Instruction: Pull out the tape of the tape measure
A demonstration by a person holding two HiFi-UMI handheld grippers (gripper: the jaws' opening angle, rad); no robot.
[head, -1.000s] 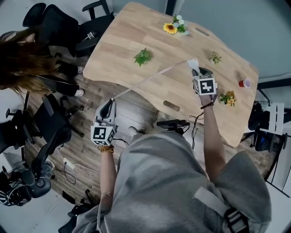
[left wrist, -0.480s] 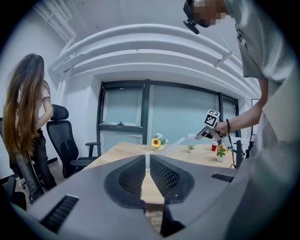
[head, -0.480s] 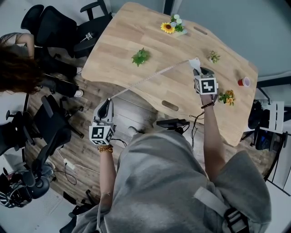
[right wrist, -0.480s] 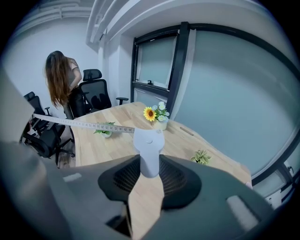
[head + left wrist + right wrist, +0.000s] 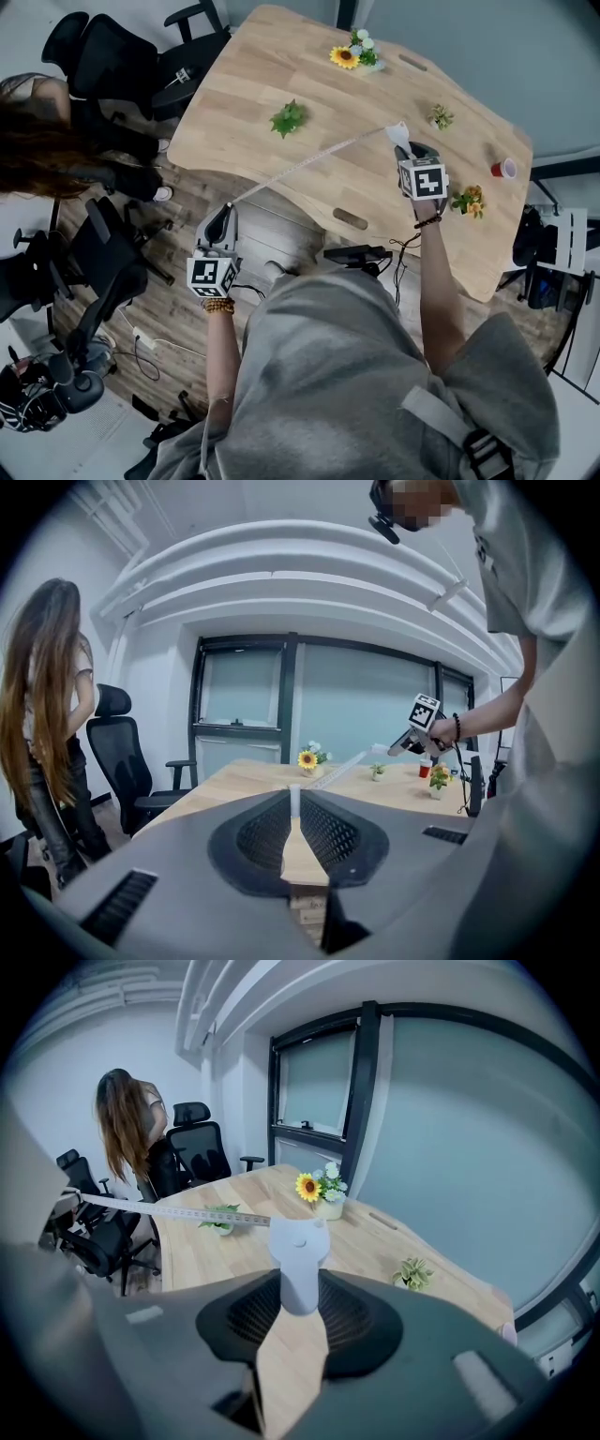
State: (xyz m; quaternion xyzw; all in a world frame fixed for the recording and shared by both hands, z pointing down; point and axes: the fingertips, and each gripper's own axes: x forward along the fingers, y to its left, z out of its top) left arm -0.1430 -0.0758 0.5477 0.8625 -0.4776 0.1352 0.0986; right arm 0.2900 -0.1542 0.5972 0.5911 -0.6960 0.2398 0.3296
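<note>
A white tape measure case point(image 5: 397, 132) point(image 5: 298, 1251) is held over the wooden table point(image 5: 281, 66), with my right gripper point(image 5: 405, 142) point(image 5: 298, 1283) shut on it. Its pale tape point(image 5: 309, 164) point(image 5: 178, 1211) point(image 5: 337, 769) stretches in a straight line off the table's near edge to my left gripper point(image 5: 228, 208) point(image 5: 294, 803). That gripper hangs over the floor beside the table and is shut on the tape's thin end, which sticks up between the jaw tips.
On the table stand a sunflower pot point(image 5: 352, 56), a green plant point(image 5: 289, 118), a small succulent point(image 5: 441, 116), a flower pot point(image 5: 467, 201) and a red cup point(image 5: 504, 169). Office chairs point(image 5: 103, 56) and a long-haired person point(image 5: 37, 141) are at the left.
The long-haired person at the left has shifted about. Both grippers and the stretched tape stay where they were.
</note>
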